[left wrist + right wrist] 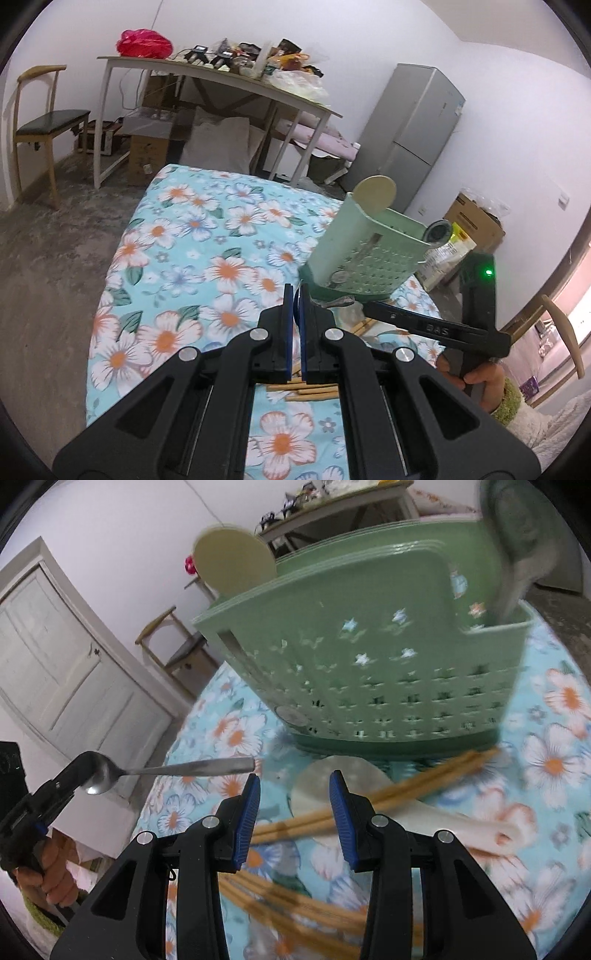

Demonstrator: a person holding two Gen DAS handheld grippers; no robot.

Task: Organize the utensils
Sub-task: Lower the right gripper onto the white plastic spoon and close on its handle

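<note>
A green perforated utensil holder [364, 251] [369, 672] stands on the floral tablecloth, with a cream round-ended utensil [234, 559] and a grey ladle [517, 535] standing in it. My left gripper [296, 295] is shut on a metal spoon [166, 771], held by its bowl above the table left of the holder. My right gripper [293, 786] is open, just above wooden chopsticks [406, 790] and a white ceramic spoon [388, 808] lying in front of the holder. More chopsticks [295, 904] lie nearer. The right gripper also shows in the left wrist view [373, 308].
The table with the floral cloth [192, 236] ends at left over a grey floor. A cluttered table [221, 74], a chair [40, 129], a fridge [413, 136] and boxes [476, 221] stand behind. A white door [62, 657] is at left.
</note>
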